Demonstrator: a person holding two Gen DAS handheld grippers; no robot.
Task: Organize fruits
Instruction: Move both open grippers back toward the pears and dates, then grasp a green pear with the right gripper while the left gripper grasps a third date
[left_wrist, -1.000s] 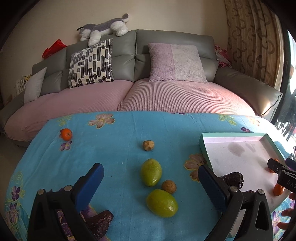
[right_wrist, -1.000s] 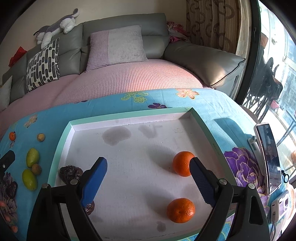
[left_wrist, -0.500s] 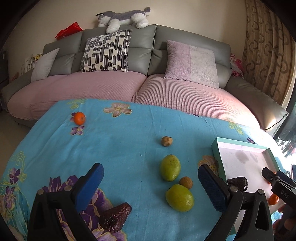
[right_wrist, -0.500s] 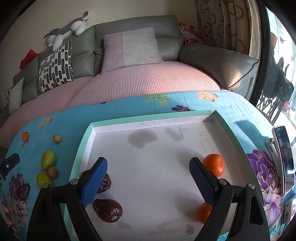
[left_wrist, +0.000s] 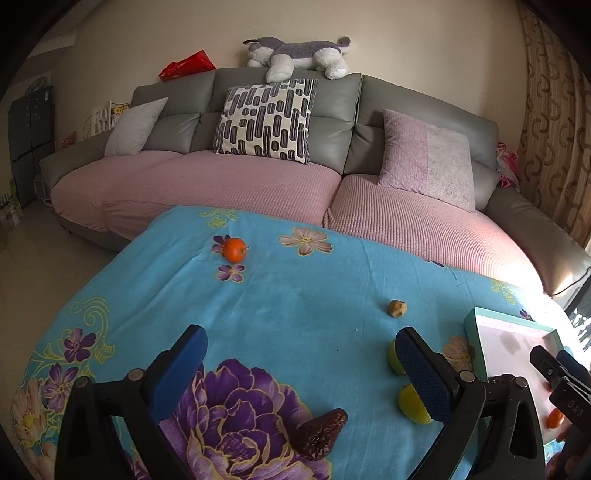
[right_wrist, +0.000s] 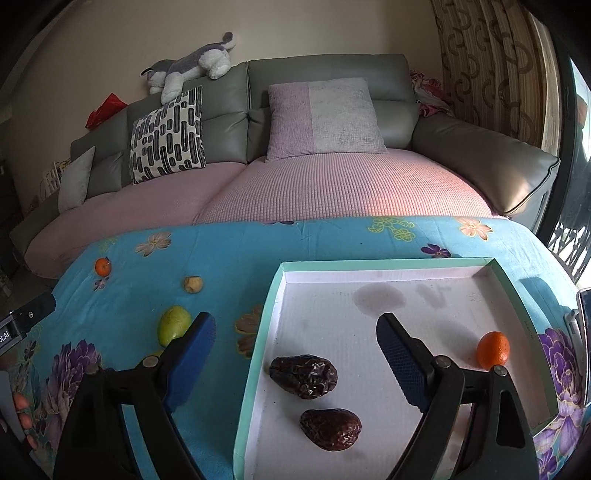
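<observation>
Hovering over the blue floral tablecloth (left_wrist: 295, 314), the left gripper (left_wrist: 299, 358) stood spread wide and empty, with a wrinkled dark date (left_wrist: 320, 430) lying between its pads near the bottom of the frame. Its right pad covered part of two green fruits (left_wrist: 413, 404), so their full outlines could not be made out. A small orange (left_wrist: 234, 249) sat alone toward the upper left of the cloth, and a small brown fruit (left_wrist: 397, 308) lay right of centre. The mint-rimmed tray (left_wrist: 471, 332) was cut off at the right edge.

From the right wrist view, the right gripper (right_wrist: 295, 347) was likewise released and held nothing, straddling the tray's left wall (right_wrist: 258, 354). Two dates (right_wrist: 303, 376) rested inside, at lower centre; an orange (right_wrist: 492, 350) sat at the right, partly behind the gripper's arm. One green fruit (right_wrist: 173, 325) showed left of the tray, half hidden by the left pad.
</observation>
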